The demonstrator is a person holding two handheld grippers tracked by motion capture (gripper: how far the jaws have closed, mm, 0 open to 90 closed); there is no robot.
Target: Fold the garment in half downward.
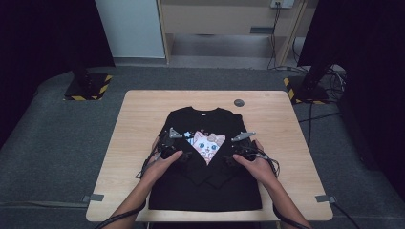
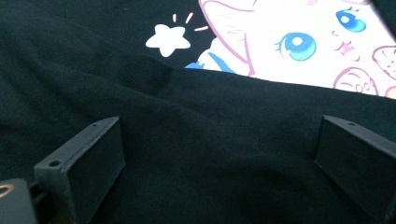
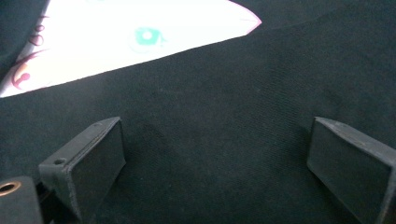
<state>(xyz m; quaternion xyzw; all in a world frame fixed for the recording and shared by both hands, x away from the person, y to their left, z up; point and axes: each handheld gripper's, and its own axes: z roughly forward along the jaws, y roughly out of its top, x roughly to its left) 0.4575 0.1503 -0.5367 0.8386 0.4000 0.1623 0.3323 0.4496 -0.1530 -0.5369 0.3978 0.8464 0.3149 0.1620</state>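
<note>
One black sweatshirt [image 1: 205, 181] was counted on one wooden table [image 1: 138, 124]. Two grippers, left [image 1: 173, 143] and right [image 1: 239, 145], were seen, and one small round disc [image 1: 239, 102], possibly a grommet.

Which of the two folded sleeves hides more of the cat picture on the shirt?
The sleeve under the right gripper: its edge cuts across the cat print, while the left one leaves the star visible.
</note>
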